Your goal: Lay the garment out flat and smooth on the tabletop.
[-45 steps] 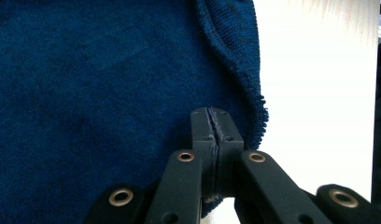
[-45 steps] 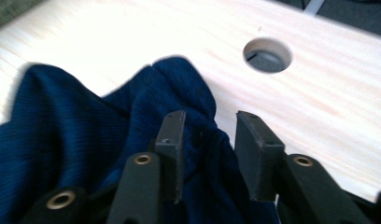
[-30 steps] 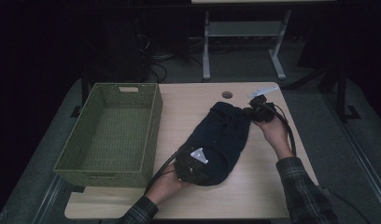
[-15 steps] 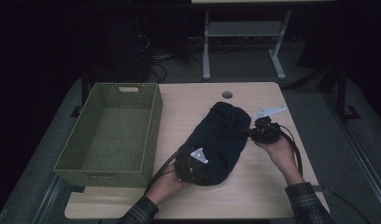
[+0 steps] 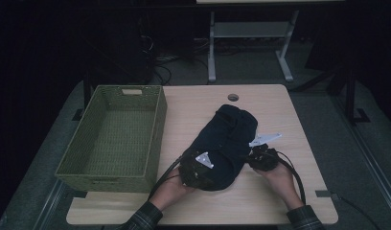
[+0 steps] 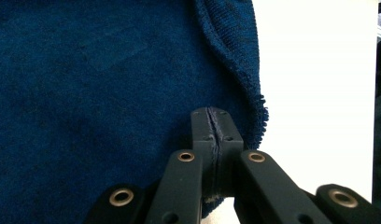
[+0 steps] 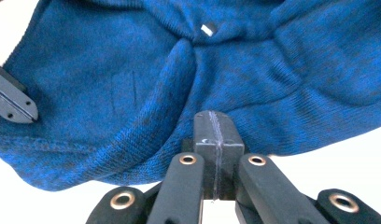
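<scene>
- High view, largest thing first: my wooden table [image 5: 280, 201] carries a green woven basket [image 5: 157, 125] on its left half, open at the top with nothing inside it.
- Just right of the basket lies a folded dark blue knitted garment [image 5: 228, 143]. Its long axis runs on a diagonal, from the near-left end by my hands up to the far-right end near a small round hole in the tabletop [image 5: 233, 97].
- My 2 grippers sit at the near part of the bundle, 1 on each side. The left gripper [image 5: 196, 170] is on the near-left end, on the side that faces the basket. The right gripper [image 5: 261, 157] is at the right long edge, a little farther up.
- In the left gripper view, the left gripper [image 6: 212, 122] has its jaws pressed together, tip against the blue knit beside a frayed edge. I cannot tell whether any cloth is pinched.
- In the right gripper view, the right gripper [image 7: 216, 125] also has its jaws together, tip at the lower edge of the knit. A grip on cloth is not clear here either.
- My judgement: the basket lies to the left of the garment, so the left gripper is the nearer one, and the bundle would travel sideways across its own long axis.
</scene>
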`<action>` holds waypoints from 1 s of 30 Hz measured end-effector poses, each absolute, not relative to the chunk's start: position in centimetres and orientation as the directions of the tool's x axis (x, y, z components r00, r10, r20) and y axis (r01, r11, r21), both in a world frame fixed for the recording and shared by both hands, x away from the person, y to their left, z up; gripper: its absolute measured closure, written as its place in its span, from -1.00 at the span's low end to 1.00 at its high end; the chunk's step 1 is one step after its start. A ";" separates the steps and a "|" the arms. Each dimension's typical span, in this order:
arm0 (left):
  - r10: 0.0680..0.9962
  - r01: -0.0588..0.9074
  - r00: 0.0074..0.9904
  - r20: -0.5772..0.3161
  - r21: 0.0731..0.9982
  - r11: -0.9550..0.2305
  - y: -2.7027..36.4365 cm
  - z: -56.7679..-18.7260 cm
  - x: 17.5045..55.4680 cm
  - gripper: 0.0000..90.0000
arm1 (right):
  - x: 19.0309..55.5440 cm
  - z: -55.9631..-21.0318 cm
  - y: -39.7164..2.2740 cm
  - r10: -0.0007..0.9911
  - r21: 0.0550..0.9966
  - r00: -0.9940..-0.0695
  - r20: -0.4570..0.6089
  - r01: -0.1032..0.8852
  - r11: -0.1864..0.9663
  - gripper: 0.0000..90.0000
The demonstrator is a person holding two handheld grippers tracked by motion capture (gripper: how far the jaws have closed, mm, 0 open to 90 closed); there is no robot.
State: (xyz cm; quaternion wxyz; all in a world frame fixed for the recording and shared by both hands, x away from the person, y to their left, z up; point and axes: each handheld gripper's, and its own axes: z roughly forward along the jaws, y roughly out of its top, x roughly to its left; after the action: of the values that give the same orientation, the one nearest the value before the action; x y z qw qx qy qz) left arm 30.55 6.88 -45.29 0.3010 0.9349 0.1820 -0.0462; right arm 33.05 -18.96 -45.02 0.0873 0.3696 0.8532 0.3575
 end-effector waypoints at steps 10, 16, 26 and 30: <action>0.321 0.371 0.928 -0.188 0.547 -0.751 6.8 -44.6 30.6 0.98 | 33.1 -46.4 -18.3 0.693 0.645 -0.712 0.115 0.584 0.493 1.00; 0.373 0.398 0.912 -0.170 0.584 -0.708 7.5 -43.1 31.4 0.98 | 33.0 -46.3 -18.5 0.693 0.640 -0.713 0.105 0.582 0.501 1.00; 0.448 0.424 0.884 -0.132 0.627 -0.653 7.2 -40.6 34.1 0.98 | 32.6 -46.2 -20.4 0.713 0.623 -0.693 0.102 0.604 0.497 1.00; 0.461 0.426 0.880 -0.117 0.623 -0.656 6.8 -40.3 35.8 0.98 | 32.2 -46.1 -21.7 0.727 0.613 -0.678 0.110 0.622 0.488 1.00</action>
State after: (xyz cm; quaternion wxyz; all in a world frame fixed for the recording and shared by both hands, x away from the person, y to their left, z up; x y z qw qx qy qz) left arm 35.76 6.85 -40.30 0.3356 0.9095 0.2439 0.0258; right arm 32.18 -21.65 -46.07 0.0820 0.3926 0.8585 0.3195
